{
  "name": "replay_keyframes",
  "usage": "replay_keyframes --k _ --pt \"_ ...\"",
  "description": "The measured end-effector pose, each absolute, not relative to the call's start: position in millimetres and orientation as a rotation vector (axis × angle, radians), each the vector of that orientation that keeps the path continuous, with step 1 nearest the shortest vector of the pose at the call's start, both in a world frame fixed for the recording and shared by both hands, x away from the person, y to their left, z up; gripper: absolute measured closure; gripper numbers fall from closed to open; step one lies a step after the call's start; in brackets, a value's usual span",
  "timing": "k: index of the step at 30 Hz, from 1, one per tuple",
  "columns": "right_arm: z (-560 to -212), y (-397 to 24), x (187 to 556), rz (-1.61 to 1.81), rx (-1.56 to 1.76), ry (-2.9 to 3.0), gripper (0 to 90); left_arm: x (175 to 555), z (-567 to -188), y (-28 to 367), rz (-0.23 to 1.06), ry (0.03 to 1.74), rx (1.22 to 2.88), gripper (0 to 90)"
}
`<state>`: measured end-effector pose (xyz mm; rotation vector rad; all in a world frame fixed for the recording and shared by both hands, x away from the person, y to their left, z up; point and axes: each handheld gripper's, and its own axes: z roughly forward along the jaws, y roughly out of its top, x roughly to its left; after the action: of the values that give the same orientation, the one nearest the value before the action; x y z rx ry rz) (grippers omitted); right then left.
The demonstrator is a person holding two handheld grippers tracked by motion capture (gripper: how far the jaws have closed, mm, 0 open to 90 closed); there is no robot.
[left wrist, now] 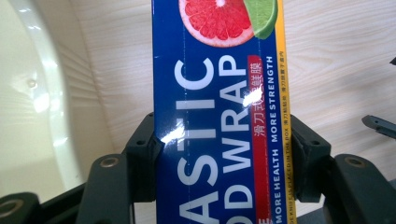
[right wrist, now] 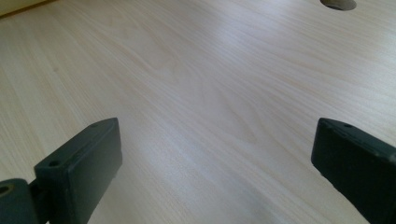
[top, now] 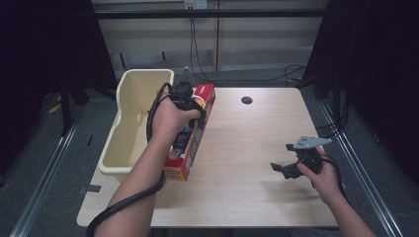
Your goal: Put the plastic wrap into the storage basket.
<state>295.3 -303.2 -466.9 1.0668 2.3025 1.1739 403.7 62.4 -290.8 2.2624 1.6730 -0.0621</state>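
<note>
A long plastic food wrap box, blue with red ends and citrus pictures, is lifted above the table's left part. My left gripper is shut on it across its width. In the left gripper view both black jaws press the sides of the box, and my left gripper points down at the table. My right gripper rests low over the table's right front, held in a hand, jaws wide apart. The right gripper view has the right gripper open over bare wood, with nothing between the jaws.
A cream plastic bin stands at the table's left edge, right beside the lifted box; its rim curves along the left gripper view. A round cable hole sits at the far middle of the wooden table. Cables trail behind.
</note>
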Motion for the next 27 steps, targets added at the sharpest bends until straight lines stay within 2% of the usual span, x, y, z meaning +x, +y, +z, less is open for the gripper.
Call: replay_keyframes --k 27 --pt "-465.9 -302.3 294.6 1.167 1.061 2.308 1.6 407.1 -252.1 85.4 -0.023 1.730 2.219 40.7"
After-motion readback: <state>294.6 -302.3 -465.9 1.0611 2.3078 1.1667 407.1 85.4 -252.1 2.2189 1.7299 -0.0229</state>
